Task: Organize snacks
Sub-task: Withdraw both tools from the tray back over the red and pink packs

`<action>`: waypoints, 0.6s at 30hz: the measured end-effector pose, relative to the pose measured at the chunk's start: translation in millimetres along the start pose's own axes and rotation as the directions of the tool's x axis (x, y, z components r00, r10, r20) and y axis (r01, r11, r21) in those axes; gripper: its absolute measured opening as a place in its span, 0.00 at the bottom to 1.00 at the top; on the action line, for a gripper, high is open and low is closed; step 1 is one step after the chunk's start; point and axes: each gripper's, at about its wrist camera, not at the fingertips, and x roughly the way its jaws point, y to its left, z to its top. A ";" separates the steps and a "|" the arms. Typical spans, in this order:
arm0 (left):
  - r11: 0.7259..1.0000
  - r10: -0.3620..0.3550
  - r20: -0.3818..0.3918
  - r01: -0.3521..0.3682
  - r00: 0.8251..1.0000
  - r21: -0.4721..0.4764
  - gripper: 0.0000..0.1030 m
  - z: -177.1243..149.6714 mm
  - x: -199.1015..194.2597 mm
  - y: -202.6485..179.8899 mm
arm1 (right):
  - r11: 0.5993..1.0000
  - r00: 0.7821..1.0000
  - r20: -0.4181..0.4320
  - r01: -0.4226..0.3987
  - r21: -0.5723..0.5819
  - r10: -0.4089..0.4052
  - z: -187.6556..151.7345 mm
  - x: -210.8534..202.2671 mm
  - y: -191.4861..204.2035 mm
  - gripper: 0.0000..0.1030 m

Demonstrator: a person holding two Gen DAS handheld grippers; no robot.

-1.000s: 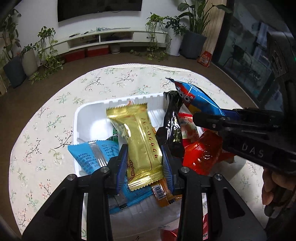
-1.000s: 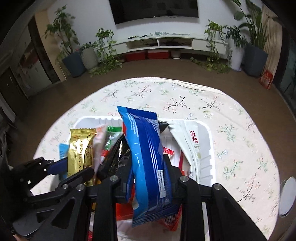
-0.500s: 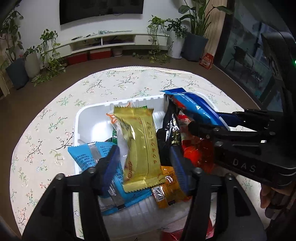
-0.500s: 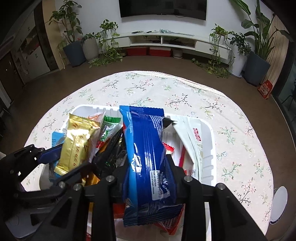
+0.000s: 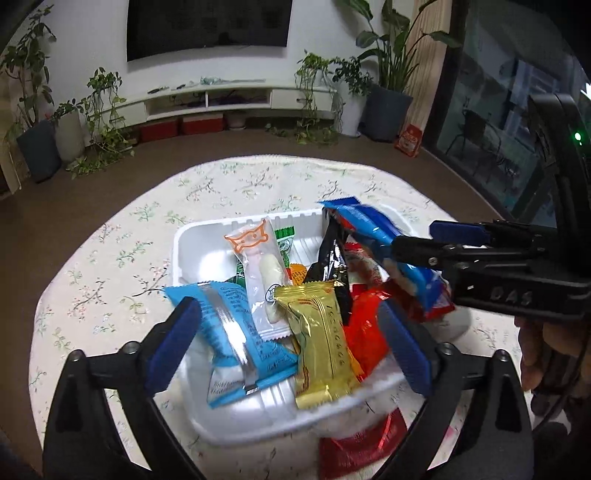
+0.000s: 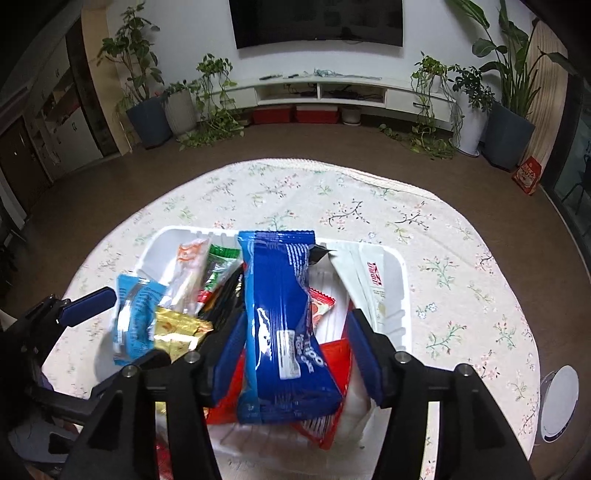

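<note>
Both grippers, left (image 5: pixel 288 343) and right (image 6: pixel 295 350), opening, nothing gripped; blue packet (image 6: pixel 284 314) at lower centre likely sliding off the heaped tray (image 6: pixel 400 295).

Both cameras sit on the grippers and look forward and down, very close to the white tray (image 5: pixel 236 428) in the lower middle of each frame. The left wrist view looks past its own blue pads (image 5: pixel 171 343); the right gripper (image 5: pixel 448 236) comes in from the right edge. The right wrist view shows the left gripper (image 6: pixel 88 304) at the lower left edge. Both views share the tray, the round flowered table (image 6: pixel 443 229), and the far wall with the TV (image 6: pixel 317 22) at the top. The edges bend and go dark, so the corners are probably not to be trusted.
</note>
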 end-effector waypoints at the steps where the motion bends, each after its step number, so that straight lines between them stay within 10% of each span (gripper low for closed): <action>1: 1.000 -0.002 0.003 0.002 1.000 -0.002 0.97 -2.7 -9.2 0.5 | 1.000 1.000 0.017 -0.016 0.003 0.016 -1.3 -7.6 -1.8 0.62; 10: 0.987 0.046 0.064 -0.055 0.997 0.150 1.00 -60.1 -71.9 -18.5 | 0.981 0.956 0.221 -0.188 -0.048 0.194 -41.1 -87.7 -17.1 0.83; 18: 0.929 0.005 -0.145 0.049 0.989 0.366 1.00 -102.3 -51.9 -38.6 | 0.930 0.906 0.268 -0.359 0.078 0.328 -130.5 -105.6 -29.0 0.85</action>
